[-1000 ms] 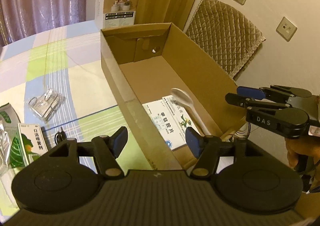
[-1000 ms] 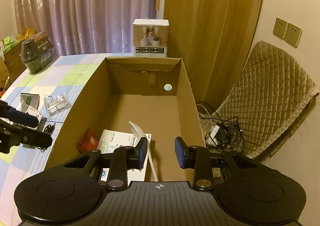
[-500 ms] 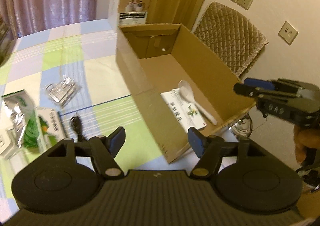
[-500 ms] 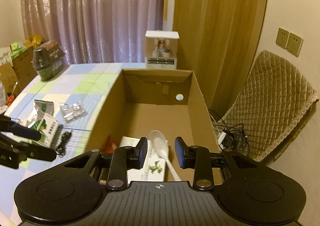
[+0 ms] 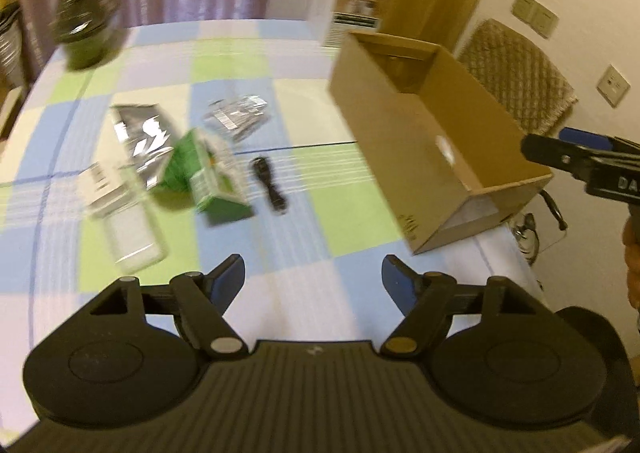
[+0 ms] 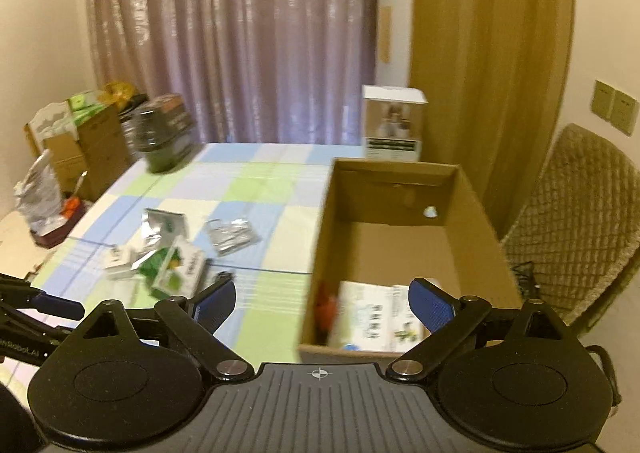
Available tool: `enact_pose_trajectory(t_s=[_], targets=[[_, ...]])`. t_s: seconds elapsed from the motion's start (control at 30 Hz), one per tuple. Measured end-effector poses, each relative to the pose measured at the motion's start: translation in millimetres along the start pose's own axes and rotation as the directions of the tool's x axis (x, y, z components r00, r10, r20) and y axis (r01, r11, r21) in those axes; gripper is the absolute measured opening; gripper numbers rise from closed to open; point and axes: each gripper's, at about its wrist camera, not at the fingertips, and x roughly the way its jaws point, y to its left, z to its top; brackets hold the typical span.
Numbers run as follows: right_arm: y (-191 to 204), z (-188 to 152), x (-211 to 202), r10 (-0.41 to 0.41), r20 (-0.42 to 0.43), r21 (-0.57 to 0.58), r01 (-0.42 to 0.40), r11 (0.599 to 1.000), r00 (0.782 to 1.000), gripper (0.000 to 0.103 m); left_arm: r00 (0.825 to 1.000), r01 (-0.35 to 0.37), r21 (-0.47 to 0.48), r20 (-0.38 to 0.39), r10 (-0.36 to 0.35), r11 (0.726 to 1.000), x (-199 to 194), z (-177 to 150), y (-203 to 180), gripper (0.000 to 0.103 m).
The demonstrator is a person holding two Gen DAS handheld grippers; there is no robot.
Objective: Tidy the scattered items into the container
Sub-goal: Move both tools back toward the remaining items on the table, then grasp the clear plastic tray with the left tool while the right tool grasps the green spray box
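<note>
An open cardboard box (image 5: 384,125) (image 6: 324,237) stands on the right of a checked tablecloth. It holds a white leaflet box (image 6: 372,317) and a red item (image 6: 326,303). Scattered left of it lie a green box (image 5: 208,173) (image 6: 176,269), a silver foil pouch (image 5: 144,137) (image 6: 160,225), a clear packet (image 5: 236,117) (image 6: 232,235), a small black item (image 5: 270,183) and white packets (image 5: 128,237). My left gripper (image 5: 313,277) is open and empty above the cloth. My right gripper (image 6: 322,299) is open and empty over the box's near left corner.
A dark green jar (image 5: 86,35) (image 6: 164,141) stands at the far left of the table. A white carton (image 5: 352,9) (image 6: 394,127) stands behind the box. A quilted chair (image 6: 580,221) and cables are to the right. Cardboard boxes (image 6: 76,149) sit off the table's left.
Both grippers pulled back and up from the box. The left view swung left toward the scattered items. The right gripper's jaws opened wide.
</note>
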Motion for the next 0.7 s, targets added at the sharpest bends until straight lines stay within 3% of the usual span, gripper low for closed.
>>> enact_pose_trajectory(t_s=[0.33,0.7], targets=[[71.2,-22.2,11.1,0.108,-0.065,-0.04,-0.111,0.993,0.992,0.098,0.995,-0.093,-0.085,0.016,0.094,0.992,-34.5,-29.3,61.5,0.078],[99.7,-38.2,28.8,0.157,-0.138,-0.038,-0.163,0.986,0.978,0.098,0.987,-0.162,-0.125,0.002,0.163,0.979,-42.1,-43.6,104.7,0.082]])
